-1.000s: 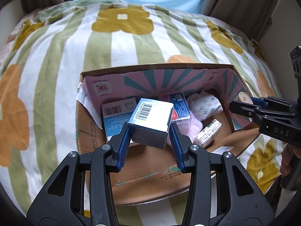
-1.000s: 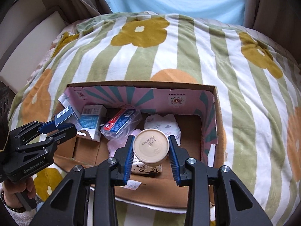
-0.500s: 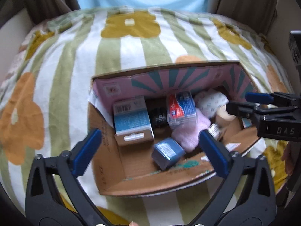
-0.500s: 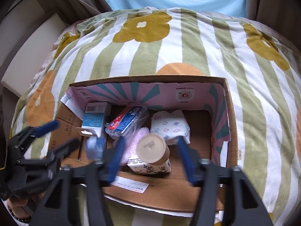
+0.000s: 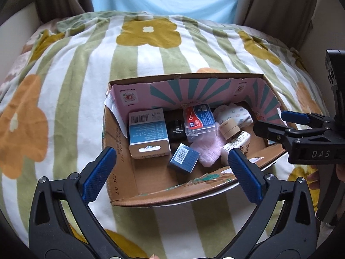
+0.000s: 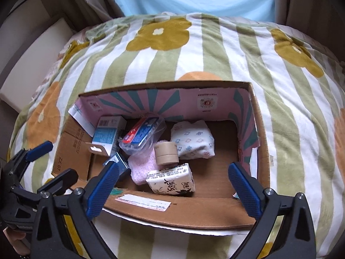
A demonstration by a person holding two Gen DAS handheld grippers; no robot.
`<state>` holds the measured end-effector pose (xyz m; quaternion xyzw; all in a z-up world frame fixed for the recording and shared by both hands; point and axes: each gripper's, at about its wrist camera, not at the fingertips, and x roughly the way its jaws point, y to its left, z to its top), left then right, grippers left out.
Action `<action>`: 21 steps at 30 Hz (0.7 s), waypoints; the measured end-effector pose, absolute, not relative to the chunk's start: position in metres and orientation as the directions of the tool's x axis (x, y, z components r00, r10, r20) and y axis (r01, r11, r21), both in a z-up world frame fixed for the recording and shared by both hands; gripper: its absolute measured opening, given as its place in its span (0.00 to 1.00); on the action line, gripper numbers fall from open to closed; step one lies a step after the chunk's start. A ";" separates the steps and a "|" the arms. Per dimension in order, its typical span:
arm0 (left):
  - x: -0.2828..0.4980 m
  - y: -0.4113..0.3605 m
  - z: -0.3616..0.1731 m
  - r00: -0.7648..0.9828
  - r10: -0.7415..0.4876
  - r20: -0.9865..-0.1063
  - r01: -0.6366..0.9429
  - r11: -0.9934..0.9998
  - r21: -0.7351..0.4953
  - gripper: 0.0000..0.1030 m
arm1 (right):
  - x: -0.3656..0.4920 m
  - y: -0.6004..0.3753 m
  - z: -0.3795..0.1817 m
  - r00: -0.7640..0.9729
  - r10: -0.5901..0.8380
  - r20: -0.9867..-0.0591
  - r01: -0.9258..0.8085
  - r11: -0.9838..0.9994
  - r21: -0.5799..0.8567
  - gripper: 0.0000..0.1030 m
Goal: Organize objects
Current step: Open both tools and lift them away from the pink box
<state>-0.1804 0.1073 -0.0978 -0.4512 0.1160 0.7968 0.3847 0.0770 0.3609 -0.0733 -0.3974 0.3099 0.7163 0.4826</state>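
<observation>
An open cardboard box [image 5: 120, 172] [image 6: 261, 151] sits on a flowered blanket. On its floor lies a small blue barcode box [image 5: 183, 157] [image 6: 117, 160], below my left gripper [image 5: 170, 153] [image 6: 61, 159], which stands wide open and holds nothing. A tan round jar [image 5: 229, 127] [image 6: 166, 153] rests against a pink cloth [image 6: 142, 166] and a tissue pack [image 6: 170, 181]. My right gripper [image 6: 173, 165] [image 5: 270, 120] hangs over the box's near edge, its jaws opening with nothing between them.
Also in the box are a light blue carton [image 5: 147, 133], a black jar [image 5: 176, 128], a clear case with a red and blue label [image 5: 199, 122] and a white patterned bundle [image 6: 192, 140]. A person in a light blue top sits behind the blanket [image 6: 215, 54].
My left gripper let go of the small blue box, which dropped onto the carton's floor. The right gripper released the tan jar among the items. Both jaws spread wide and drew back a little.
</observation>
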 end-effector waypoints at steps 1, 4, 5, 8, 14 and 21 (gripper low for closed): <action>-0.179 0.106 -0.095 -0.302 0.510 -0.805 -0.718 -0.677 -0.160 1.00 | 0.078 0.359 -0.070 -0.217 0.456 -0.863 -0.940 -0.338 0.058 0.98; -0.177 0.102 -0.087 -0.311 0.520 -0.796 -0.717 -0.678 -0.162 1.00 | 0.078 0.355 -0.062 -0.216 0.469 -0.856 -0.941 -0.334 0.054 0.98; -0.176 0.099 -0.082 -0.319 0.525 -0.789 -0.717 -0.678 -0.162 1.00 | 0.077 0.352 -0.058 -0.212 0.479 -0.852 -0.940 -0.337 0.044 0.98; -0.170 0.090 -0.065 -0.347 0.539 -0.767 -0.716 -0.680 -0.154 1.00 | 0.078 0.340 -0.042 -0.195 0.533 -0.823 -0.944 -0.330 0.010 0.98; -0.140 0.067 -0.027 -0.406 0.576 -0.709 -0.713 -0.685 -0.148 1.00 | 0.085 0.301 -0.010 -0.194 0.629 -0.753 -0.950 -0.311 -0.015 0.99; -0.094 0.026 -0.003 -0.474 0.605 -0.639 -0.699 -0.701 -0.145 1.00 | 0.097 0.237 0.008 -0.177 0.700 -0.691 -0.953 -0.298 -0.059 0.99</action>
